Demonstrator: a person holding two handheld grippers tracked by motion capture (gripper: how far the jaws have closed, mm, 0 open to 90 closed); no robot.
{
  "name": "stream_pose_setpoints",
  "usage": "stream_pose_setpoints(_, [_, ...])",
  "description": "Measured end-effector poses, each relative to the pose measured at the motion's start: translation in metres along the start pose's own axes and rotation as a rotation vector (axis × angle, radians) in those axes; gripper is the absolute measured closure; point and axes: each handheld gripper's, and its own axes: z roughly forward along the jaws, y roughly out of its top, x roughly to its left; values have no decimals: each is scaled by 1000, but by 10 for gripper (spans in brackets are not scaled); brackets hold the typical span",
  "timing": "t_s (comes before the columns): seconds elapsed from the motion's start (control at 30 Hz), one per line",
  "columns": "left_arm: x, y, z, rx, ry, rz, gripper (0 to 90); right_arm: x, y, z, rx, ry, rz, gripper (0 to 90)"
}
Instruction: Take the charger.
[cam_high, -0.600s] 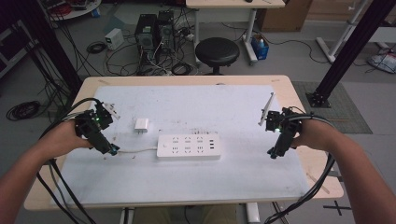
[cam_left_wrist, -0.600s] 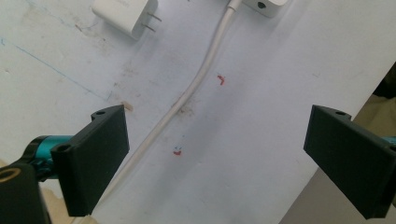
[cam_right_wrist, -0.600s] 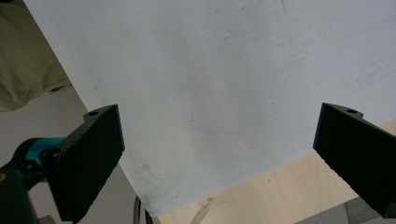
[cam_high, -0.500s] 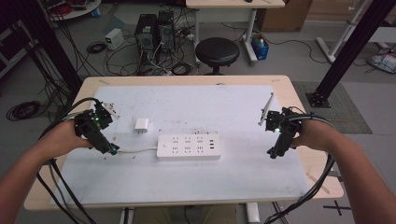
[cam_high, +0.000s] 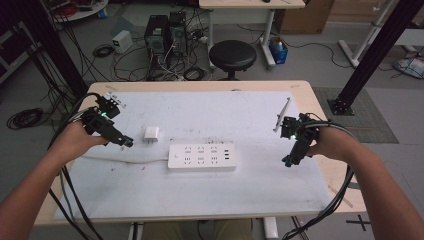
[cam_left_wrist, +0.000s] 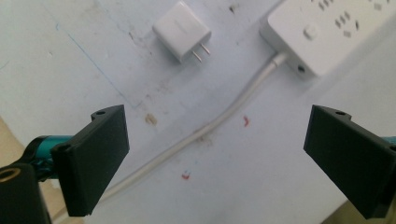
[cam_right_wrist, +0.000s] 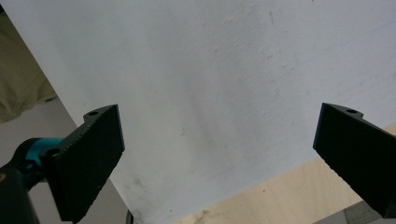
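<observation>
Left tool hovers low over the left part of the surface, jaws spread wide apart and empty — the white charger plug lies just to its right, prongs toward the near side. A white power strip lies mid-surface, right of and nearer than the plug, its cord trailing left. Right tool hangs over the right part of the surface, well apart from the strip — jaws likewise wide apart, holding nothing.
</observation>
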Motion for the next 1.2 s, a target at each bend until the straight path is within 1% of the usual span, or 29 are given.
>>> stream_pose_setpoints(0.13, [2, 10, 6, -38, -2, -109, 66, -1, 2, 1, -7, -5, -1, 12])
stream_pose_setpoints(0.17, [3, 13, 9, -50, 6, -150, 66, -1, 2, 0, -2, -9, -6, 12])
stream_pose_setpoints(0.2, [3, 15, 11, -63, 9, -180, 67, 0, 3, 1, -6, -7, 0, 12])
stream_pose_setpoints(0.23, [3, 17, 12, -68, 18, -198, 66, 1, 3, 1, 1, -10, -5, 12])
stream_pose_setpoints(0.27, [3, 20, 15, -74, 35, -233, 67, 1, 3, 2, 2, -11, -10, 12])
stream_pose_setpoints(0.3, [2, 23, 19, -75, 56, -253, 66, 2, 4, 3, 5, -12, -1, 12])
stream_pose_setpoints(0.33, [2, 25, 22, -76, 77, -278, 66, 2, 4, 3, 5, -12, -14, 12])
stream_pose_setpoints(0.37, [1, 29, 27, -70, 93, -301, 66, 2, 4, 4, 7, -11, -10, 12])
stream_pose_setpoints(0.43, [2, 34, 34, -60, 107, -332, 67, 3, 5, 6, 5, -5, -5, 12])
stream_pose_setpoints(0.47, [2, 37, 38, -55, 116, -354, 67, 2, 4, 6, 5, -3, -11, 12])
stream_pose_setpoints(0.5, [2, 39, 43, -53, 125, -370, 66, 3, 5, 7, 10, -4, -2, 12])
stream_pose_setpoints(0.63, [4, 47, 63, -31, 157, -422, 66, 2, 4, 9, -2, -1, -12, 12])
stream_pose_setpoints(0.67, [5, 48, 68, -23, 159, -433, 66, 2, 4, 10, -2, 1, -7, 12])
stream_pose_setpoints(0.7, [5, 48, 73, -19, 160, -445, 66, 2, 4, 11, -4, 1, -14, 12])
stream_pose_setpoints(0.8, [5, 51, 89, -17, 162, -472, 66, 3, 3, 12, -10, 6, -14, 12])
stream_pose_setpoints(0.87, [4, 53, 98, -11, 158, -474, 66, 2, 2, 13, -10, 8, -8, 12])
stream_pose_setpoints(0.9, [3, 53, 102, -9, 161, -477, 66, 1, 2, 14, -12, 6, -18, 12])
stream_pose_setpoints(0.97, [3, 54, 109, -5, 168, -483, 66, 1, 2, 14, -11, 7, -11, 12])
stream_pose_setpoints(1.0, [4, 54, 115, -6, 169, -495, 66, 1, 2, 15, -13, 7, -16, 12])
stream_pose_setpoints(1.03, [4, 54, 118, -3, 171, -502, 66, 2, 2, 16, -22, 8, -5, 12])
stream_pose_setpoints(1.07, [5, 53, 123, 1, 173, -508, 66, 2, 2, 16, -22, 7, -4, 12])
stream_pose_setpoints(1.2, [7, 51, 134, 6, 178, -531, 67, 1, 1, 18, -28, 9, 0, 12])
